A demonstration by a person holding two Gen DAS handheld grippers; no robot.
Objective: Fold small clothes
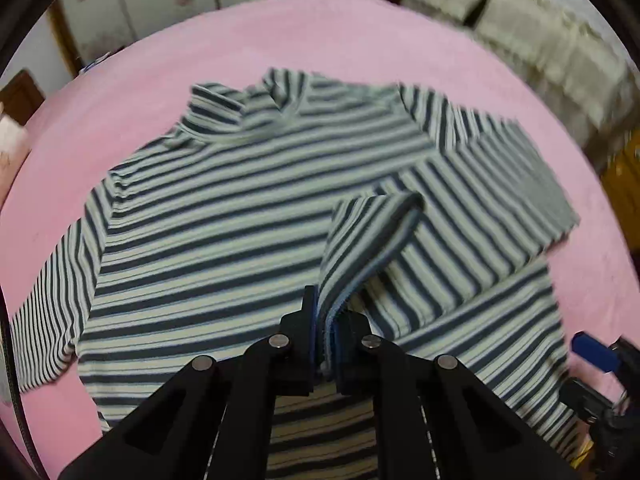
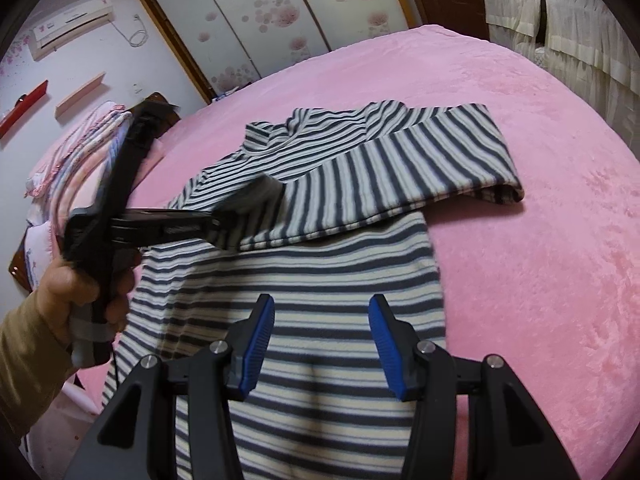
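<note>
One striped shirt [image 1: 224,216] lies spread on the pink bed cover [image 1: 360,40], collar pointing away from me, stripes dark blue on cream. Seen from my left wrist, its right sleeve [image 1: 492,184] is folded inward across the chest; the other sleeve [image 1: 52,288] lies out flat at the left edge of that view.

My left gripper [image 1: 326,344] is clenched on the cuff [image 1: 372,236] of the folded sleeve. The cuff's ribbed edge is pinched between the two pads, and the cloth rises from the shirt body into the jaws as a raised fold. No gap is visible between pads and fabric. The right-wrist view shows the same gripper [image 2: 228,224] from the side, somewhat blurred, with the striped cloth running from its tip; my left hand [image 2: 80,288] grips its handle, and a tan sleeve [image 2: 28,360] covers the forearm.

My right gripper [image 2: 322,344] stands released, blue pads [image 2: 258,344] well apart, nothing between them. It hovers above the lower body of the shirt, near the hem; whether it touches the fabric I cannot tell. A soft shadow falls on the stripes between its fingers.

Background noted: wardrobe doors [image 2: 280,12] with a pink flower print, an air conditioner [image 2: 72,20] on the wall, folded bedding [image 2: 80,148] at the left, cream curtains [image 2: 568,32] at the right.
</note>
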